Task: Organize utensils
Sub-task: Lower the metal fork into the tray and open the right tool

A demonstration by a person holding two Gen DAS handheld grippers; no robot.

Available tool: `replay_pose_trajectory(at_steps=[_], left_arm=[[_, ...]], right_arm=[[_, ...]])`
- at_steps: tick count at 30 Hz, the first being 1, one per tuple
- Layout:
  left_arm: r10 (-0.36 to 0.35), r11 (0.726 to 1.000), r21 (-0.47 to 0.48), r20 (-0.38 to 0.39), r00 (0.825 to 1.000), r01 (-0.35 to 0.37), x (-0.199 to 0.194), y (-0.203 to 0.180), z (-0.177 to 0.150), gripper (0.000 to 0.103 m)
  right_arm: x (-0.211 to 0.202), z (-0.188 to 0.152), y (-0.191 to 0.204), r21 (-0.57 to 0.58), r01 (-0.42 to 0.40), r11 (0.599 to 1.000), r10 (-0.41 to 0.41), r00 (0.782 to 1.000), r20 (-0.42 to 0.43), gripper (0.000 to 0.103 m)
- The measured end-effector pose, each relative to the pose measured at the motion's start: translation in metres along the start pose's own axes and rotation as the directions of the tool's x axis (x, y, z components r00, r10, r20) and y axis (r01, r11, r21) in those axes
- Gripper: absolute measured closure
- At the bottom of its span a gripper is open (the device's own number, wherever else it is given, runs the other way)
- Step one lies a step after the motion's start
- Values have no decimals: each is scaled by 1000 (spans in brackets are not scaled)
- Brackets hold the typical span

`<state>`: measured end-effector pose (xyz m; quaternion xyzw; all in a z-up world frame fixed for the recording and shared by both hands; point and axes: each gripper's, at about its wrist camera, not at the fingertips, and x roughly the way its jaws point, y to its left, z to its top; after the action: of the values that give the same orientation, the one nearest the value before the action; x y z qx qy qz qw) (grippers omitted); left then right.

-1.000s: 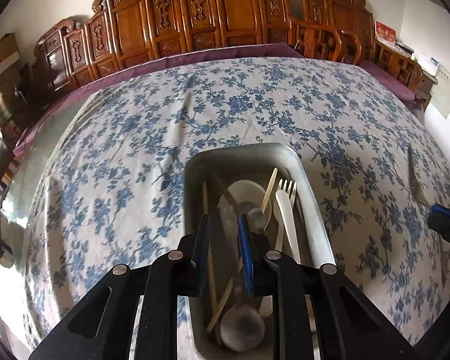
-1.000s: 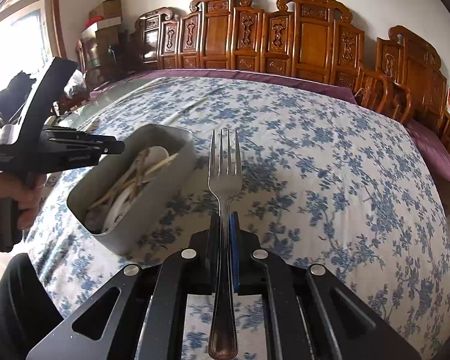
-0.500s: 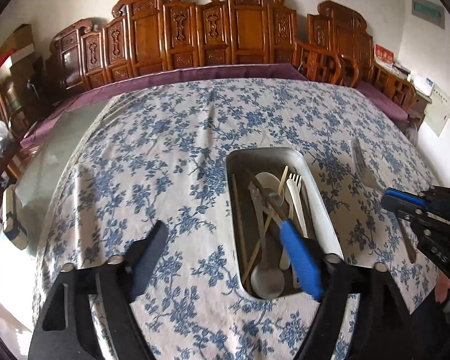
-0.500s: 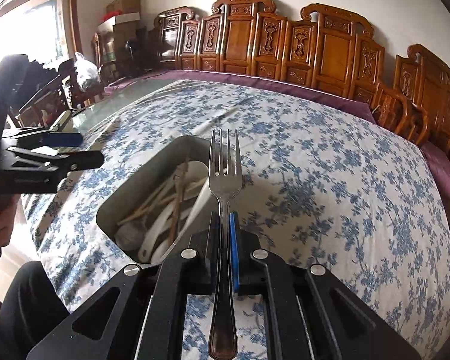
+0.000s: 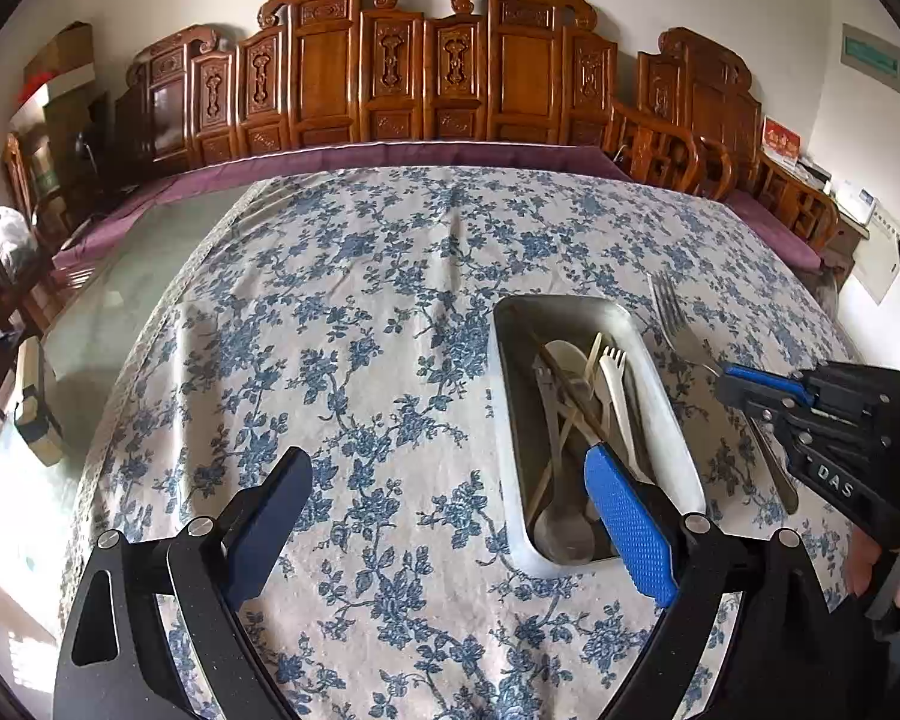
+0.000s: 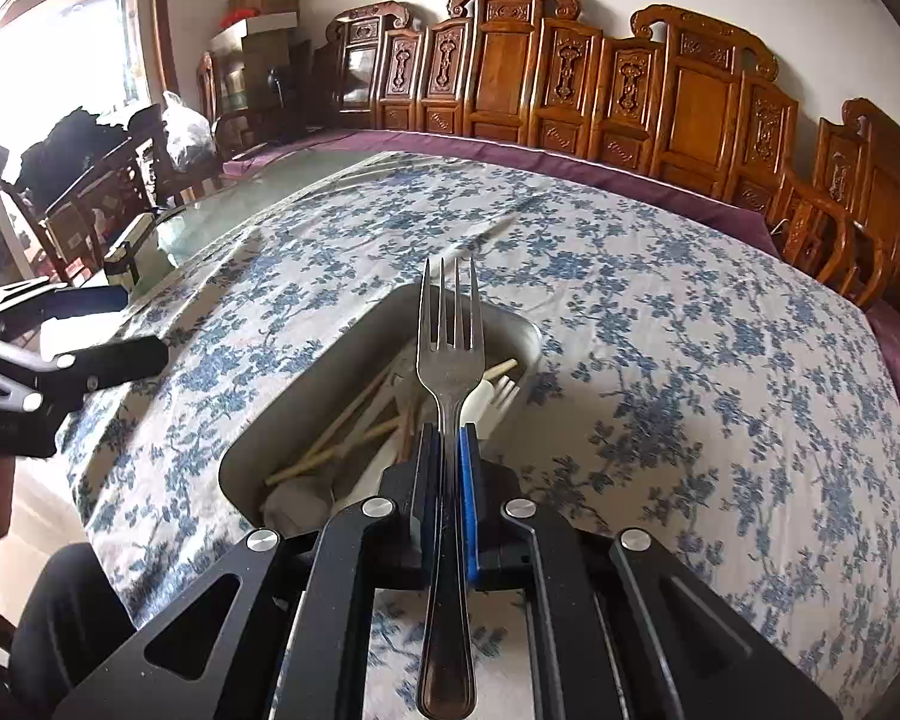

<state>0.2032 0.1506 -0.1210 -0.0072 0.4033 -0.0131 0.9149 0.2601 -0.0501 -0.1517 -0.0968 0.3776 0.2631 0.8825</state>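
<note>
Spread wide since a second ago, when nearly pinched together above the rectangular stainless-steel tray [image 5: 666, 420]: left gripper [image 5: 444, 531], now drawn back toward the tray's near-left corner, its blue-padded finger [image 5: 627, 531] overlapping the tray's near end, holding nothing. Carried over the tray meanwhile: long silver metal fork [image 6: 448, 360], clamped by the handle in the right gripper [image 6: 448, 450], tines pointing toward the tray's far end. Inside the tray, jumbled together: white plastic fork [image 5: 615, 387], white plastic spoon [image 5: 564, 357], pale wooden chopsticks [image 6: 354, 426], grey metal spoon [image 5: 561, 525]. Under the tray, blue-flowered white tablecloth [image 5: 360, 330].
</note>
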Motion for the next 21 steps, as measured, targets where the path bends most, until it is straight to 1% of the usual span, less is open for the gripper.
replay_pose_trajectory(at_steps=[11, 16, 21], left_arm=[[8, 1000, -16, -13, 1000, -8, 5, 9, -3, 14], [9, 1000, -19, -16, 1000, -9, 6, 11, -3, 14], [13, 1000, -26, -21, 1000, -13, 9, 14, -4, 14]], right_arm=[[40, 24, 17, 46, -43, 998, 44, 999, -26, 95], [60, 26, 22, 91, -62, 994, 67, 997, -48, 95], [80, 20, 23, 145, -72, 987, 84, 993, -78, 95]])
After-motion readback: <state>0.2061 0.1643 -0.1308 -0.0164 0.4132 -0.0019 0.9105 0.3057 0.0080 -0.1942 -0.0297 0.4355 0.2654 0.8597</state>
